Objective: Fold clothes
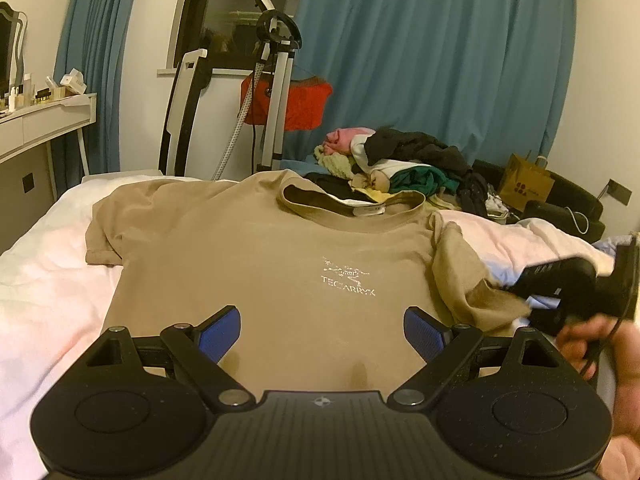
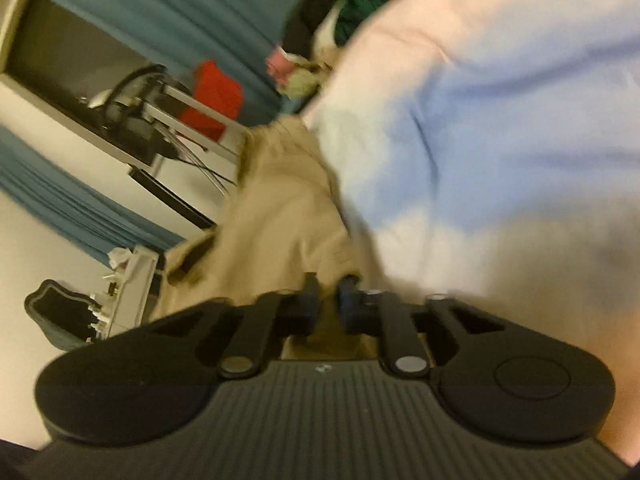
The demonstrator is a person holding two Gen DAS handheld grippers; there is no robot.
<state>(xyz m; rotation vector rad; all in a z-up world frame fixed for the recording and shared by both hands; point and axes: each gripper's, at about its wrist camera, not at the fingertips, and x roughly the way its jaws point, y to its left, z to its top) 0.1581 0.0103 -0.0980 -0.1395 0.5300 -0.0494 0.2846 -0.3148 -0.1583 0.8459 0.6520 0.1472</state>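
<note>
A tan T-shirt (image 1: pixel 280 264) with a white chest logo lies face up on the bed, collar away from me. My left gripper (image 1: pixel 322 332) is open above its lower front, blue pads apart, holding nothing. My right gripper (image 1: pixel 576 292) is at the shirt's right sleeve (image 1: pixel 464 280), which is bunched and pulled out sideways. In the blurred, tilted right wrist view the right gripper (image 2: pixel 329 304) is shut on the tan T-shirt fabric (image 2: pixel 280 220).
The bed has a white and pale pink cover (image 1: pixel 48 288). A pile of mixed clothes (image 1: pixel 400 164) sits behind the shirt's collar. A garment steamer stand (image 1: pixel 276 92), a white dresser (image 1: pixel 44 120) and blue curtains (image 1: pixel 440 60) stand beyond. A paper bag (image 1: pixel 524 184) is at the right.
</note>
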